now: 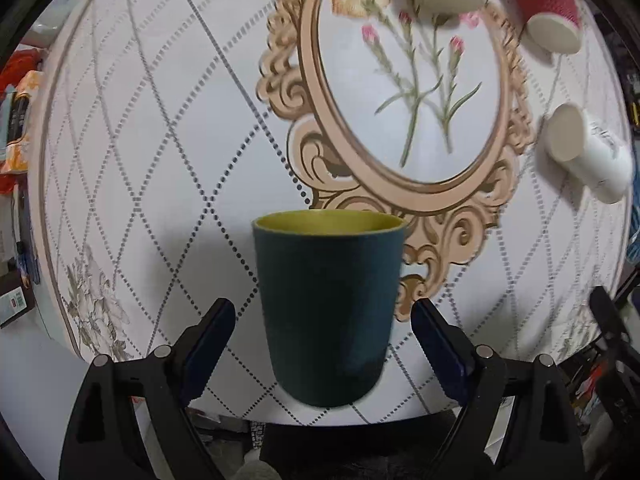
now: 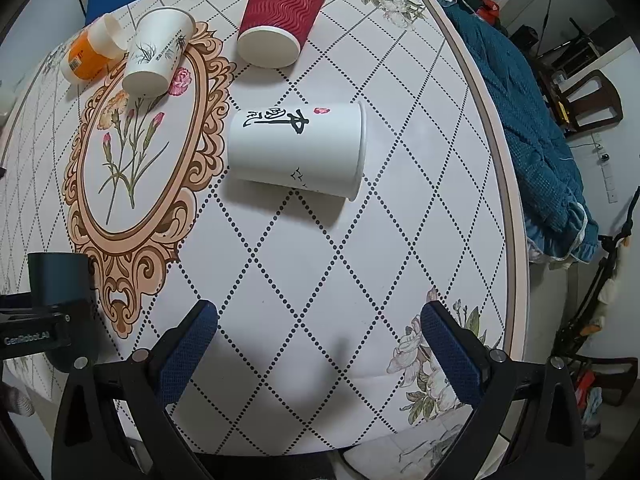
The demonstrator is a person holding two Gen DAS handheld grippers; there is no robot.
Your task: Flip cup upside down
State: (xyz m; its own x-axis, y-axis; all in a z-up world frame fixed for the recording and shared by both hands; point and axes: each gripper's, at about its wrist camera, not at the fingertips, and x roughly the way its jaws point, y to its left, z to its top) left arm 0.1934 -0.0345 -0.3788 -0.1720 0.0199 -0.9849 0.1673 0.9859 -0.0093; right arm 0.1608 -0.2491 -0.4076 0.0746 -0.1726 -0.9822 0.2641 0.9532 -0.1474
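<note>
A dark teal cup (image 1: 328,304) with a yellow-green inside stands upright near the table's front edge. My left gripper (image 1: 324,320) is open, one finger on each side of the cup with small gaps, not touching. The cup also shows at the left edge of the right wrist view (image 2: 60,278), behind the left gripper's body. My right gripper (image 2: 320,332) is open and empty above the tablecloth. A white paper cup with black writing (image 2: 296,148) lies on its side ahead of it.
A red ribbed paper cup (image 2: 280,16), a white paper cup with a plant print (image 2: 158,52) and an orange bottle (image 2: 92,50) stand or lie at the far side. The round table's edge (image 2: 508,184) curves at the right, with a blue quilt (image 2: 532,128) beyond.
</note>
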